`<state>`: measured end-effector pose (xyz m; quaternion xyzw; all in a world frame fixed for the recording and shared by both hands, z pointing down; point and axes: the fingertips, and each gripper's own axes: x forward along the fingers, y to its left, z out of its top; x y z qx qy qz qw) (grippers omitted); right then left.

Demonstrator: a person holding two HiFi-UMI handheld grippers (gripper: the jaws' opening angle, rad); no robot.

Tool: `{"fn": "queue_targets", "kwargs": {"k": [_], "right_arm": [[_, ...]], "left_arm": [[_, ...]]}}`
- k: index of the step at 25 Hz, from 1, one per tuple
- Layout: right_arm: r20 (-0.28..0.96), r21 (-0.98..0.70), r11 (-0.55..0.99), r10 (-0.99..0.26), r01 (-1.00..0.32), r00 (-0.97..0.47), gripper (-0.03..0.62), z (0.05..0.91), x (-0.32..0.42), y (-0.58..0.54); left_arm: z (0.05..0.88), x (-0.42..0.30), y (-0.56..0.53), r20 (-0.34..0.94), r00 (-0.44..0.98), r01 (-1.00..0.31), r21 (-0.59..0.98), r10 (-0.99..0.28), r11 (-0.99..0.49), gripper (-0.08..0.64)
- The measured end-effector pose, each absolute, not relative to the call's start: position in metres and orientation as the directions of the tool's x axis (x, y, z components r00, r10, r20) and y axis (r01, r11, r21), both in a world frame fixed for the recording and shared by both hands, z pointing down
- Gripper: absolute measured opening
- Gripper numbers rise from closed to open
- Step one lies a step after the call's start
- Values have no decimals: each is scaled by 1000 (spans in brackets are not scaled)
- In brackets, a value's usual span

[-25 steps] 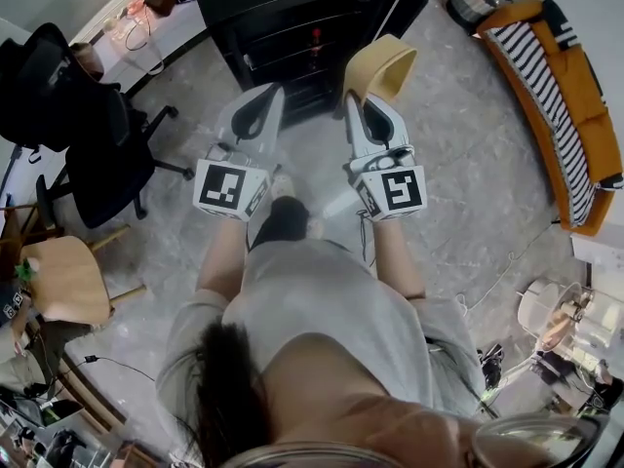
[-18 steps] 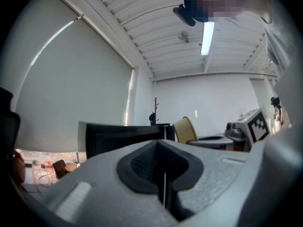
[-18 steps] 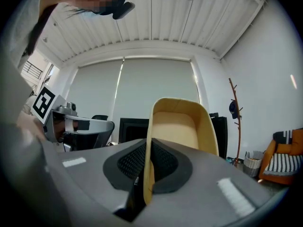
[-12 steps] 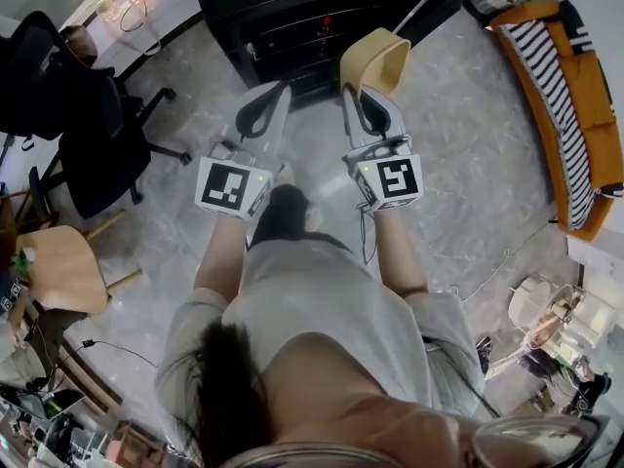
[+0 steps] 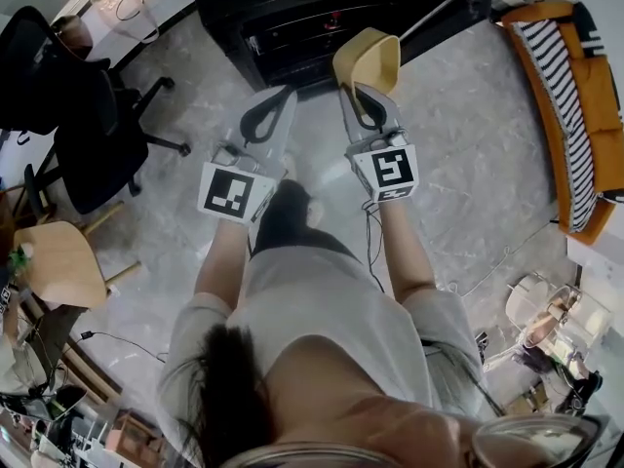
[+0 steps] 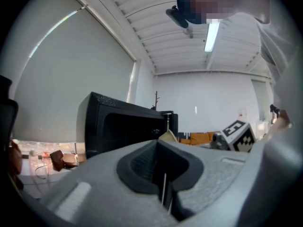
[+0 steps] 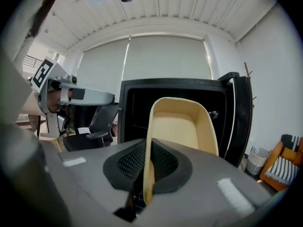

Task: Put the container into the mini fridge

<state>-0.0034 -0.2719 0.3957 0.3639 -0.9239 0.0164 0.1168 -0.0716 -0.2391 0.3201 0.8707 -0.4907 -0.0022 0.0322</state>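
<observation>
The pale yellow plastic container (image 5: 369, 58), a rounded rectangular tub, is up in the air with its open side turned towards the person. In the right gripper view its hollow (image 7: 182, 122) faces the camera. One side wall runs down between the jaws of the right gripper (image 5: 359, 96), which are clenched on that wall. The tub stands out past the jaws at 12 o'clock.

At 9 o'clock of the right gripper, near it and not touching, is the left gripper (image 5: 279, 94). Its own view shows the jaws pressed together with only a thin line between them, and nothing in them (image 6: 163, 195). Each gripper carries a white cube with black square markers at its rear, and a bare forearm leads back from each cube to the person.

At 12 o'clock of the container is the black mini fridge (image 5: 312, 8). Its door (image 7: 241, 117) is swung open at 3 o'clock and its dark inside with shelves faces the tub. In the head view the container overlaps the lower edge of the fridge's front. Whether it has passed the opening cannot be told.

Below all this is a grey marbled floor (image 5: 468, 164). A black office chair (image 5: 93, 135) is at 9 o'clock of the grippers. An orange sofa with a striped black-and-white cushion (image 5: 585, 96) is at 3 o'clock, well apart. A round light wooden stool (image 5: 58, 261) is at 8 o'clock.
</observation>
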Motion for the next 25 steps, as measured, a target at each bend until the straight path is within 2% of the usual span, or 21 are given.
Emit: {"fn": "queue_targets", "kwargs": {"k": [13, 25], "right_arm": [[434, 172, 829, -549, -533, -714, 11, 518, -15, -301], [566, 223, 886, -457, -407, -686, 11, 630, -27, -308]], "left_arm": [[393, -69, -258, 66, 531, -846, 88, -845, -525, 2], [454, -68, -251, 79, 551, -834, 82, -831, -545, 2]]}}
